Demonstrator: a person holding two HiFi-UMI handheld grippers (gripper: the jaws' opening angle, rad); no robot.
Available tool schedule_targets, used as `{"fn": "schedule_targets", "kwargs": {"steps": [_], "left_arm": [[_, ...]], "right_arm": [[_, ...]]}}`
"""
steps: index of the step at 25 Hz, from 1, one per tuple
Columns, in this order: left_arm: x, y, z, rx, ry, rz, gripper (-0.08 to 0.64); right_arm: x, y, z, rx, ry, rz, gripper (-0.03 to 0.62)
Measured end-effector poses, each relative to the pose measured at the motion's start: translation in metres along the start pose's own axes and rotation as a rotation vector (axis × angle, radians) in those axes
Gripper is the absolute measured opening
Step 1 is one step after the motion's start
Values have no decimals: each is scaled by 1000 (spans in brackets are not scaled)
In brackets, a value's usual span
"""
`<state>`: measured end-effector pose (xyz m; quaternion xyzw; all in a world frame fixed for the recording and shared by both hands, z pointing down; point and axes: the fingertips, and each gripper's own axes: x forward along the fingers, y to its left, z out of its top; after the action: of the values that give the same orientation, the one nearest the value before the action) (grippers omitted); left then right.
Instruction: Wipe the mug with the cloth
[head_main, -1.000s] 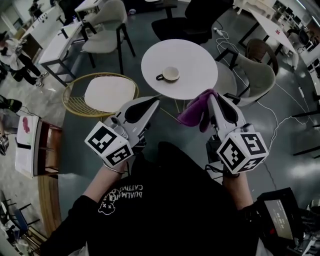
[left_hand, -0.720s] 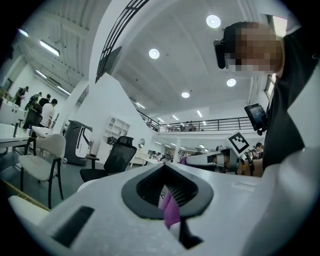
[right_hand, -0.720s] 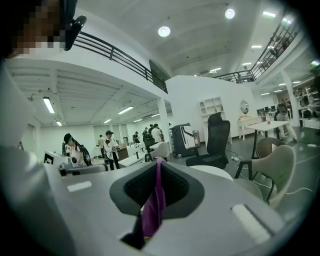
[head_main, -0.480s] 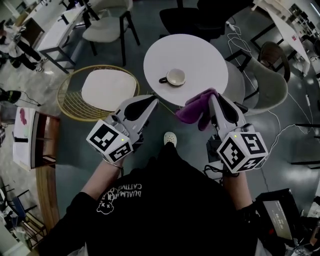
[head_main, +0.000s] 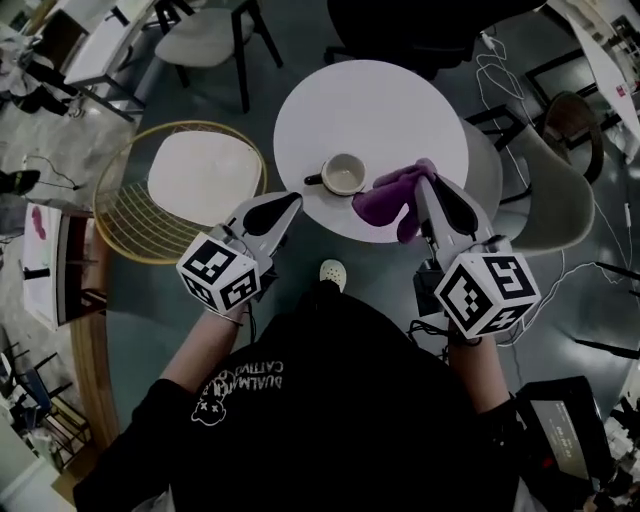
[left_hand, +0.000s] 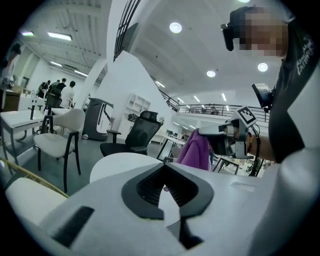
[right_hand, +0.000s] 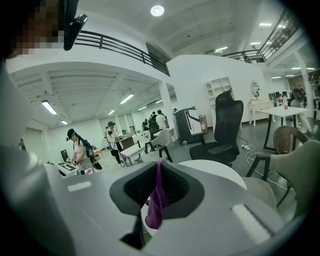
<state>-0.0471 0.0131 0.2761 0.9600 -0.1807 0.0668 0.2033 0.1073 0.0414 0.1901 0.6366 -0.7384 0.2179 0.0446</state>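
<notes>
From the head view, the mug (head_main: 343, 175) is sitting on the round white worktop (head_main: 370, 105), close to its near edge, with its handle pointing left. The left gripper (head_main: 289, 201) is hovering just off that near edge, left of the mug, with its jaws pressed together on nothing. The right gripper (head_main: 421, 190) is carrying the purple cloth (head_main: 385, 197), which is bunching over the near edge just right of the mug (I cannot tell whether it is touching the rim).

In the left gripper view, the two jaws are meeting tip to tip with nothing between them. The pale worktop is showing beyond them and the cloth is drooping from the other gripper off to the right. The mug itself is not showing here.

In the right gripper view, the jaws are pinching a thin fold of the cloth, and the rest is dangling below the tips.

My worry is the mug's place. It is looking light and is standing near the edge with nothing steadying it, so a sideways rub could slide or tip it off. The left gripper would first need to spread before bracing it. The pinch on the cloth is also narrow, so a hard drag against the rim could pull the fold free.
</notes>
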Motion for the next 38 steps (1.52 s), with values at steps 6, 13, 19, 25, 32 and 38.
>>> {"fn": "schedule_targets", "kwargs": {"steps": [6, 13, 19, 25, 32, 38], "left_arm": [[37, 48, -41, 73, 137, 118, 2], [79, 79, -73, 92, 240, 129, 104], [81, 97, -103, 142, 392, 55, 180], [101, 105, -135, 286, 554, -69, 194], [128, 96, -120, 305, 559, -165, 134], [126, 94, -135, 320, 564, -208, 104]], "right_arm": [[47, -49, -2, 31, 58, 37, 31], [80, -93, -17, 64, 114, 30, 31], [104, -98, -19, 120, 124, -28, 32], [127, -104, -20, 115, 151, -59, 32], [141, -121, -8, 147, 174, -82, 31], [154, -129, -29, 194, 196, -92, 31]]}}
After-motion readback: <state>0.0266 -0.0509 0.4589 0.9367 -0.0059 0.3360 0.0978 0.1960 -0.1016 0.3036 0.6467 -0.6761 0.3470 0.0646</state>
